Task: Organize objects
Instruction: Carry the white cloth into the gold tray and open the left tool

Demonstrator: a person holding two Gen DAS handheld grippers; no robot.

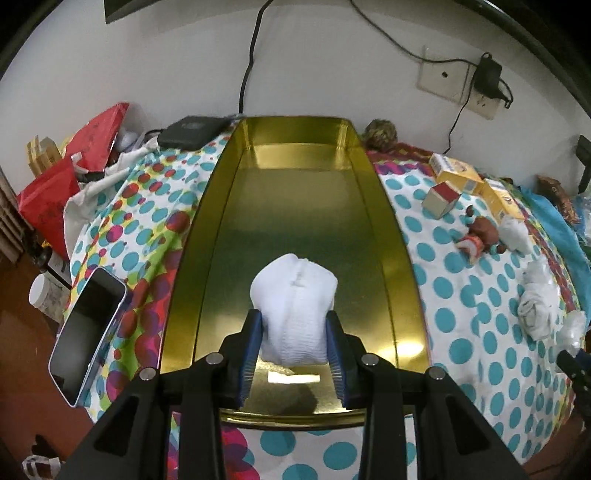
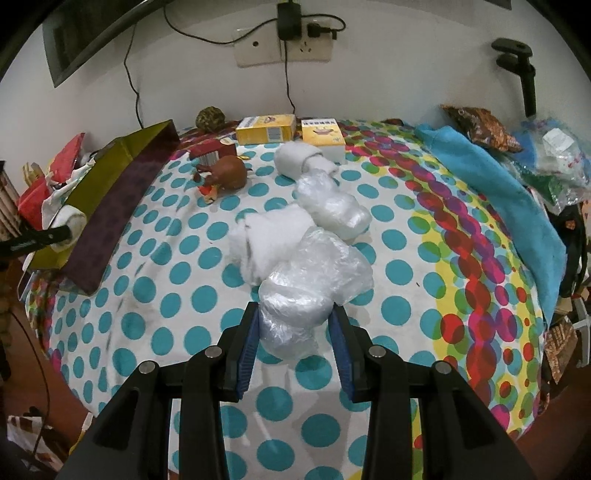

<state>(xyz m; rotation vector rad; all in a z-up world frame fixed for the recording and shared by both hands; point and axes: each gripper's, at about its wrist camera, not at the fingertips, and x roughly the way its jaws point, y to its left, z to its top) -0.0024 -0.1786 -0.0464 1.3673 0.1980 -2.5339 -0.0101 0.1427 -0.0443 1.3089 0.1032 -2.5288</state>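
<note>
The left gripper (image 1: 293,328), clamped on the rolled white sock (image 1: 294,306), hangs directly above the gold tray's (image 1: 369,206) near end, while the right gripper (image 2: 293,326), well right of the tray, grips a plastic-wrapped bundle (image 2: 295,306).

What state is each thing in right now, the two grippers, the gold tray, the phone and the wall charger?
Left gripper: shut on white sock roll, above the tray.
Right gripper: shut on plastic-wrapped bundle.
Gold tray: open, nothing lying in it.
Phone: screen dark, face up.
Wall charger: plugged in.
</note>
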